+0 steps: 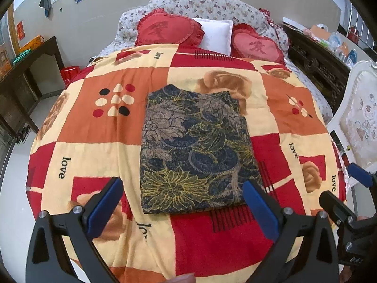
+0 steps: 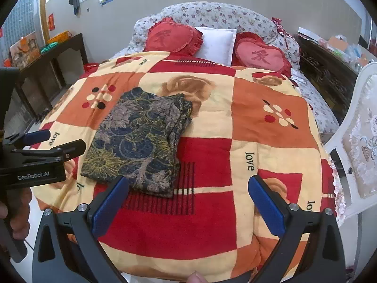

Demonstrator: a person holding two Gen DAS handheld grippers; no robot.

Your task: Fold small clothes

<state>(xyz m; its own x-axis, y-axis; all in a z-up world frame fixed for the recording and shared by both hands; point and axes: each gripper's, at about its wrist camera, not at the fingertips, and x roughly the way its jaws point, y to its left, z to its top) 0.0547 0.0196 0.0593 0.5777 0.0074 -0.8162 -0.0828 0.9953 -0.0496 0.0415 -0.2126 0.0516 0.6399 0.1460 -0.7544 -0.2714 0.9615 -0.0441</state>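
Note:
A dark blue and gold floral garment point(image 1: 195, 151) lies folded into a flat rectangle on the patterned blanket point(image 1: 99, 127). My left gripper point(image 1: 182, 188) hangs open just above the garment's near edge, holding nothing. In the right wrist view the same folded garment point(image 2: 139, 141) lies to the left, and my right gripper point(image 2: 188, 186) stands open over bare blanket point(image 2: 212, 155) beside the garment's near right corner. The right gripper's blue fingers point(image 1: 360, 176) show at the right edge of the left wrist view. The left gripper point(image 2: 35, 141) appears at the left edge of the right wrist view.
Two red heart cushions point(image 1: 165, 29) and a white pillow point(image 1: 216, 34) lie at the head of the bed. A dark wooden table point(image 1: 28, 75) stands to the left, a white upholstered chair point(image 1: 358, 122) to the right, and a dark carved cabinet point(image 1: 318, 63) behind it.

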